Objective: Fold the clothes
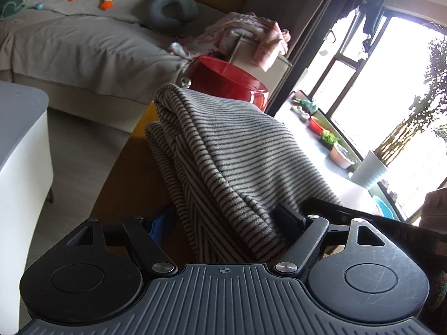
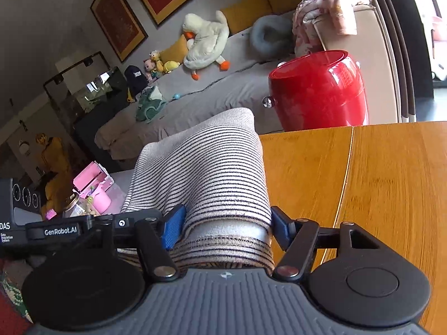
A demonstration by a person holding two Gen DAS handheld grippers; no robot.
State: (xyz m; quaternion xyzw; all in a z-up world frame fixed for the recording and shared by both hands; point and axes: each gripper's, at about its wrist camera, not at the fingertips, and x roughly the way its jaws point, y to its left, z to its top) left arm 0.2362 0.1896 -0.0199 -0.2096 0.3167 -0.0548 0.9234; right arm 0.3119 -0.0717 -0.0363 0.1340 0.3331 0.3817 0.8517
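Both grippers' fingers clamped on grey black-striped knit garment above wooden worktop; layers likely slipping if grip loosens.

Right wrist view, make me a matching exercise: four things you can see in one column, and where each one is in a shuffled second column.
Things:
1. striped garment
2. red container
3. duck plush
4. framed pictures

Places:
A. hanging on the wall
B. lying on the grey sofa
C. between the right gripper fingers
D. past the far edge of the wooden table

Pairs: 1-C, 2-D, 3-B, 4-A
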